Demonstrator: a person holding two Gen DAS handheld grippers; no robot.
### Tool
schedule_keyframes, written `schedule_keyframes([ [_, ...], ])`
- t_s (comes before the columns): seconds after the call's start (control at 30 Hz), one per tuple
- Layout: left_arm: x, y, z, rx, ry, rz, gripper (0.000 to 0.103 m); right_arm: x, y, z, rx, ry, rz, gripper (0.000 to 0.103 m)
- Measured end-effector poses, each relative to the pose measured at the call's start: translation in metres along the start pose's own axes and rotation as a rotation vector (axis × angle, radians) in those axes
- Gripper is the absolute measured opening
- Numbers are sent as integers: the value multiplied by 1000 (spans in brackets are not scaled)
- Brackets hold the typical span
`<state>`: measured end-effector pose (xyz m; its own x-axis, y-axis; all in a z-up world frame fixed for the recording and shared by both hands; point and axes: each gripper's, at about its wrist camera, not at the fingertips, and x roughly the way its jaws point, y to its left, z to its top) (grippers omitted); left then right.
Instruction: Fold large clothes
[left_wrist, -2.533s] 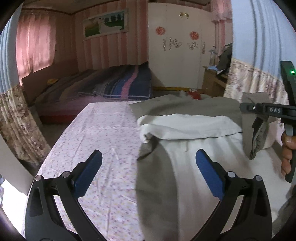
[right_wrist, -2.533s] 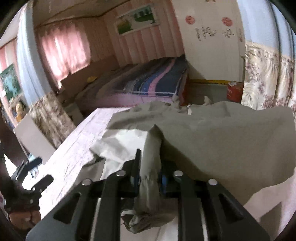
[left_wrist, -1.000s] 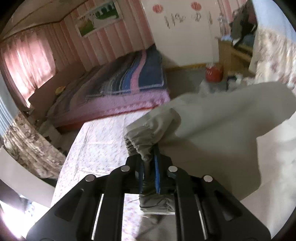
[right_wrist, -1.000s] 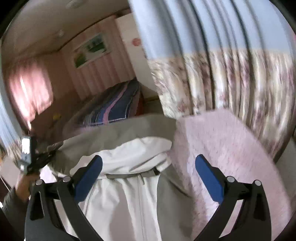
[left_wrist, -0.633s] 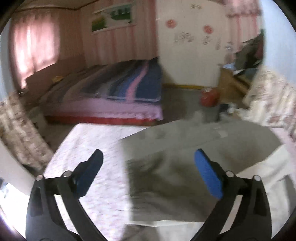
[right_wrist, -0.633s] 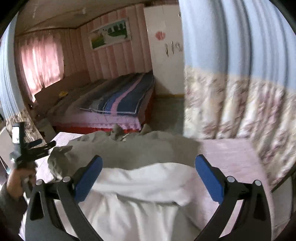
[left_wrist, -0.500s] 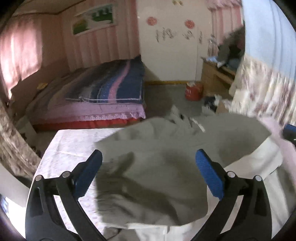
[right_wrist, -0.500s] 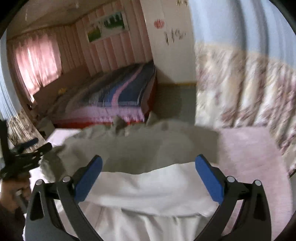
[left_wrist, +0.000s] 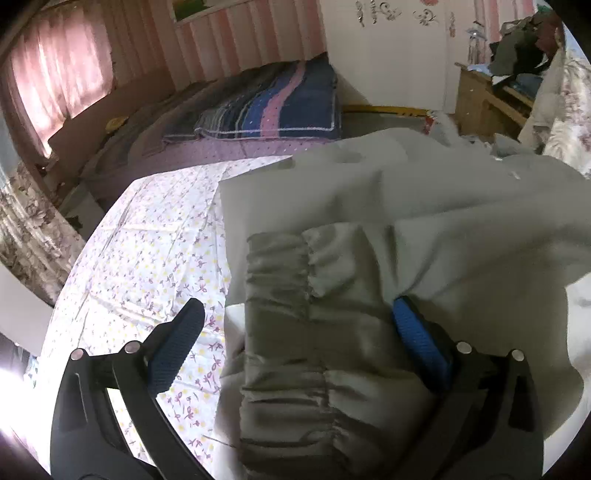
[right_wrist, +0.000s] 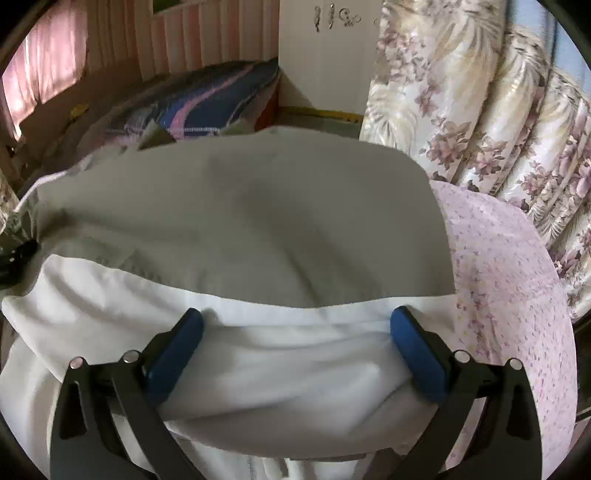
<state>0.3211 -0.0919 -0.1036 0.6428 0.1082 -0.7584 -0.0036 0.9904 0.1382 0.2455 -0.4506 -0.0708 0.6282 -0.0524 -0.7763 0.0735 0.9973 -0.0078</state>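
grey jacket (left_wrist: 424, 206) between spread left gripper (left_wrist: 295, 325) jaws

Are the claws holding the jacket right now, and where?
Nothing is held. Both the left claw and the right claw are open around the grey jacket.

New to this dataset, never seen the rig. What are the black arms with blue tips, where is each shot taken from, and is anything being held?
No robot here: a person holds a two-finger gripper in each hand, and a fisheye camera on each looks forward along its fingers. The black arms with blue pads are those fingers.

Left wrist view: the left gripper is open, its fingers either side of a gathered elastic cuff of a grey jacket, gripping nothing.

Right wrist view: the right gripper is also open, over the jacket's white lining.

The jacket lies on a floral sheet. A bed stands behind.
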Motion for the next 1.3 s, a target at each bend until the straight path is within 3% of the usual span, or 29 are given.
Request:
schedule_keyframes([
  [0.13, -32, 5, -11, 6, -57, -73, 100, -33, -5, -16, 18, -51, 68, 101],
  [0.27, -87, 13, -38, 76, -157, -91, 100, -62, -12, -45, -28, -19, 116, 101],
  [0.4, -151, 39, -80, 75, -212, -155, 100, -102, -34, -85, -5, -15, 159, 101],
  [0.6, -206, 82, -154, 37, -214, -204, 100, -165, -76, -153, 77, -50, 153, 101],
  [0.73, -216, 90, -197, 46, -178, -222, 100, -190, -97, -189, 164, -70, 135, 101],
  [0.9, -217, 81, -235, 66, -126, -295, 100, -195, -113, -223, 247, -41, 137, 101],
  [1.07, -209, 73, -253, 51, -102, -337, 100, -200, -109, -249, 238, -41, 123, 101],
  [1.1, -204, 74, -258, 56, -87, -320, 100, -201, -108, -255, 243, -52, 118, 101],
  [1.2, -196, 93, -265, -24, -41, -374, 100, -213, -110, -265, 274, -126, 113, 101],
  [1.3, -196, 103, -273, -37, -22, -344, 100, -219, -117, -273, 331, -149, 155, 101],
])
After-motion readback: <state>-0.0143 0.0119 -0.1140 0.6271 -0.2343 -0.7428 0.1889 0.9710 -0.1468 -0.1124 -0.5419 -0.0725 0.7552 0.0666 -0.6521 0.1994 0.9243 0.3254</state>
